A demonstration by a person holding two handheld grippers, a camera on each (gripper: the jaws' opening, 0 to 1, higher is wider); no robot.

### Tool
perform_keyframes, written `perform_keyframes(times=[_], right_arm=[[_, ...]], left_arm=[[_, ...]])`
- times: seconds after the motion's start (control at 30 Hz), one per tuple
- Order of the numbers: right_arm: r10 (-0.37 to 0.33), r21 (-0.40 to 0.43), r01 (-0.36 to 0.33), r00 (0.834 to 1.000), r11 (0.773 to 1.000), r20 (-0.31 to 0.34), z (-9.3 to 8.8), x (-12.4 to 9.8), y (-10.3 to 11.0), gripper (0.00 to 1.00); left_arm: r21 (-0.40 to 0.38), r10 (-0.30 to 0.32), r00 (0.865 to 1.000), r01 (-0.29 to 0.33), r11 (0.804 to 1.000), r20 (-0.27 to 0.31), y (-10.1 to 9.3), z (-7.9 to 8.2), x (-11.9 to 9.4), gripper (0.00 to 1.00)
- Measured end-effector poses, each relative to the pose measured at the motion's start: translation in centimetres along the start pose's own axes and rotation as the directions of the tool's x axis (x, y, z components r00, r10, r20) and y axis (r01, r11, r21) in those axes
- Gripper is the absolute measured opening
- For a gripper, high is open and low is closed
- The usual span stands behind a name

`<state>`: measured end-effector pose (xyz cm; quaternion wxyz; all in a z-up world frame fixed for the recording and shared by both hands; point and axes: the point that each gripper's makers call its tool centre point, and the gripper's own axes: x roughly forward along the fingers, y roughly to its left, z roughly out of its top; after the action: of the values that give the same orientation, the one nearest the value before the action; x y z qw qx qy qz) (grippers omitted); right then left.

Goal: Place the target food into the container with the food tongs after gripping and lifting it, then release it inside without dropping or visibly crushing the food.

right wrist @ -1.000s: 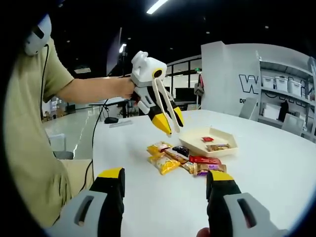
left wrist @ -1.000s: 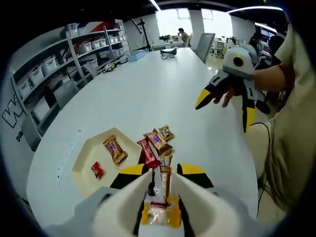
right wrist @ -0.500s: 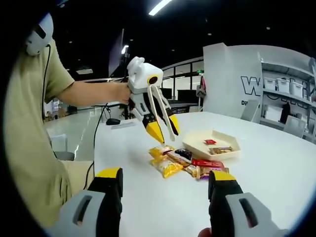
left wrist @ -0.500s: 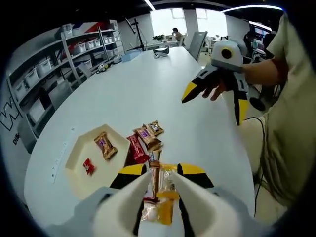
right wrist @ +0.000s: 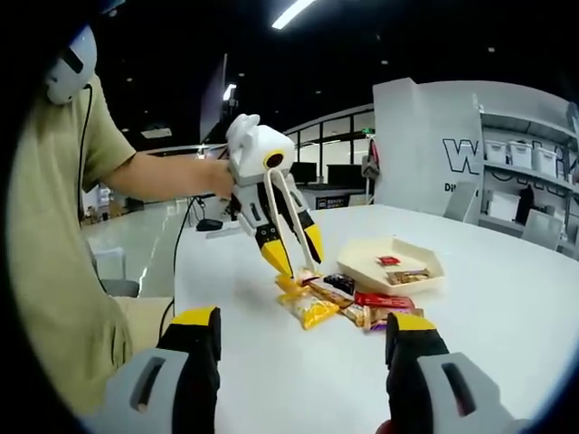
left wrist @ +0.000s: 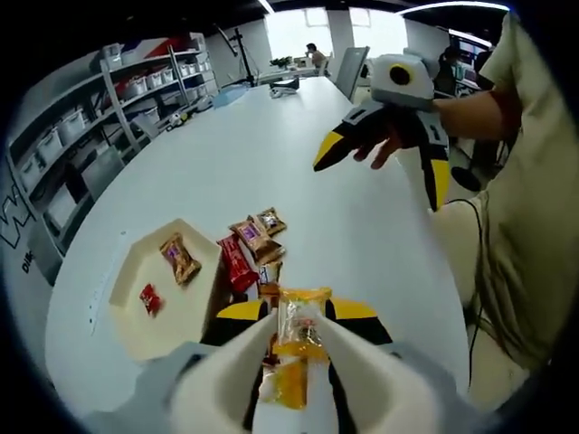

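My left gripper (left wrist: 298, 316) is shut on white food tongs (left wrist: 271, 348), whose two arms straddle a yellow snack packet (left wrist: 297, 336). In the right gripper view the left gripper (right wrist: 291, 251) hangs tip-down over that yellow packet (right wrist: 291, 282) at the near end of a snack pile; I cannot tell whether the packet is off the table. A cream tray (left wrist: 176, 321) holds a brown packet (left wrist: 178, 258) and a small red one (left wrist: 149, 297). The tray (right wrist: 362, 269) sits just behind the pile. My right gripper (right wrist: 301, 327) is open and holds nothing; it hovers above the table (left wrist: 384, 167).
Red (left wrist: 235, 264) and brown (left wrist: 253, 237) packets lie beside the tray, with a second yellow one (right wrist: 312, 309). The long white table (left wrist: 271, 154) runs far back. Shelves with bins (left wrist: 90, 136) stand on the left. A person in a beige shirt (left wrist: 534, 226) stands at the table's right edge.
The left gripper with the tongs has come down onto the snack pile, and the yellow packet now sits higher between the tong arms. The right gripper stays open and hardly moves.
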<state>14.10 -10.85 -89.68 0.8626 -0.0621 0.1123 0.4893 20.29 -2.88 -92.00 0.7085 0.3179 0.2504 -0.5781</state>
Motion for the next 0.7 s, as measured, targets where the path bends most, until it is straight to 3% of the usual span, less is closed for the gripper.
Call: perform_keyframes(times=[0.7], right_arm=[[0.009,0.004,-0.009,1.000,1.000,-0.012,-0.6,-0.1,0.3,0.76]], left_arm=[[0.013,-0.024,0.999,0.024,1.000,-0.030,-0.7,-0.9,2.1,0.26]])
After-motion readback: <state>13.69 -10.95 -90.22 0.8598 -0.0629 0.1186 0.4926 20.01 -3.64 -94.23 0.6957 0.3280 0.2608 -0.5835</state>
